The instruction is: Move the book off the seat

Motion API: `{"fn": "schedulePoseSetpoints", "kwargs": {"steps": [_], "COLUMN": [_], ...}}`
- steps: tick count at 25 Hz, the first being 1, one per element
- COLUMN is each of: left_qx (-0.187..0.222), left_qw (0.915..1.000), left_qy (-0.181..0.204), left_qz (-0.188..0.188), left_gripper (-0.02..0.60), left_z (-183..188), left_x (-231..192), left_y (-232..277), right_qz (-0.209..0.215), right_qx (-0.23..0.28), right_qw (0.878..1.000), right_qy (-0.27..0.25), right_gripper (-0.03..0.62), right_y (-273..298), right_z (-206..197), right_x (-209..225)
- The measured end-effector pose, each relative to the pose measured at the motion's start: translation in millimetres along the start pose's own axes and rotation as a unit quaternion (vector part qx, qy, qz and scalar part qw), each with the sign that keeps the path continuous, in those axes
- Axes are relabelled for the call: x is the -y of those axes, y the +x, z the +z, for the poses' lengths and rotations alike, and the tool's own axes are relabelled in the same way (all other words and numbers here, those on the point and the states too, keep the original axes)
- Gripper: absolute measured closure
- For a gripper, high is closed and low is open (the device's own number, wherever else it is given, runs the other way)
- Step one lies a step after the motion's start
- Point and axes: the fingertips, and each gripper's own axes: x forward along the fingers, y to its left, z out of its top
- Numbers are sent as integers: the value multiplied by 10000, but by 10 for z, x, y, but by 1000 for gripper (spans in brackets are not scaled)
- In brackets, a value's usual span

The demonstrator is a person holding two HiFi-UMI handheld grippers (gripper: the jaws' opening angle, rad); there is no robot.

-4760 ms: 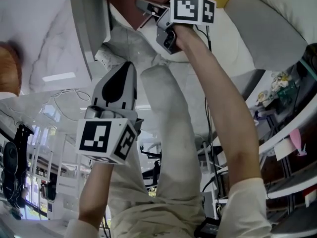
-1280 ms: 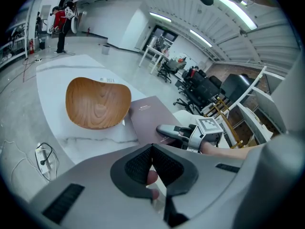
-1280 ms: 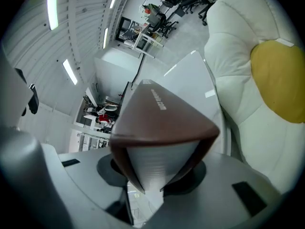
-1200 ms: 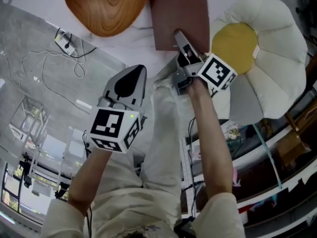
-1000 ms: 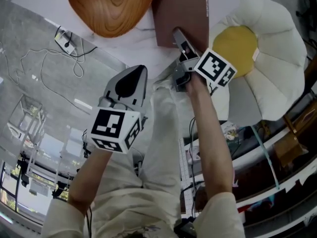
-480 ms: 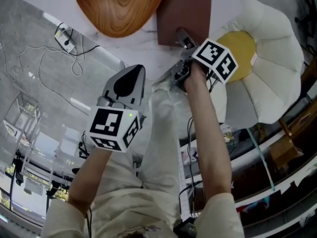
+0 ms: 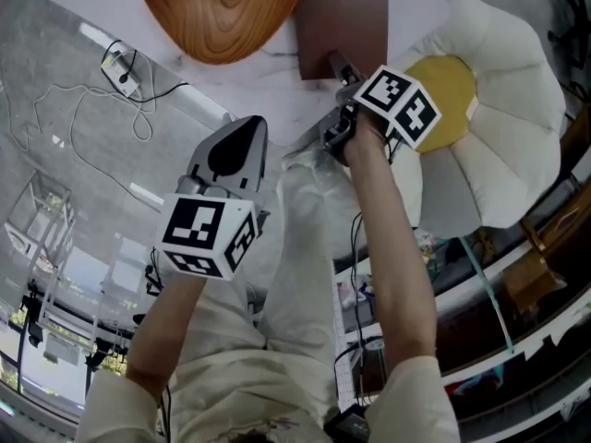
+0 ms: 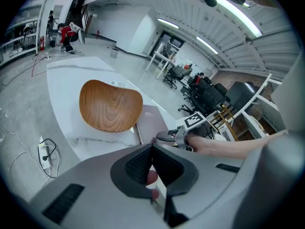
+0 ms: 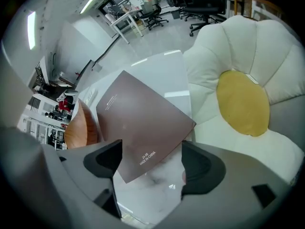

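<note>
Right gripper (image 7: 340,70), jaws just opened wide astride the book (image 7: 342,12) corner, may drag it when lifting; left gripper (image 7: 238,141) closed.

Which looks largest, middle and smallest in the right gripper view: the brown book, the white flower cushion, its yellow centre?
1. white flower cushion, partly cropped.
2. brown book, nearer the camera.
3. yellow centre.

The book (image 9: 143,123) has a matt cover, the table (image 9: 156,179) polished marble, the seat (image 9: 267,56) soft cloth.

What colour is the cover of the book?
The book is dark brown, with small white print; the right gripper view shows it best.
</note>
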Motion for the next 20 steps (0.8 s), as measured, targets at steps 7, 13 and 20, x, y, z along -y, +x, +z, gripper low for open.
{"fn": "schedulePoseSetpoints", "kwargs": {"steps": [7,13,20], "left_qx": [78,146,177], "left_qw": [10000,9998,9994], "left_qy": [54,168,280], "left_qz": [31,-10,-36], "left_gripper": [571,572,571], "left_z": [4,65,63], "left_x": [94,302,518], "left_y": [-53,-157,-289], "right_qz": [336,531,649], "right_qx": [102,92,120], "right_qw": [9993,9985,9970], "right_qy": [107,39,-401], "right_gripper": [201,229,337], "right_y": [-211,-451,-803], "right_z": [-15,-38,-25], "right_x": [-84,-206,-322]}}
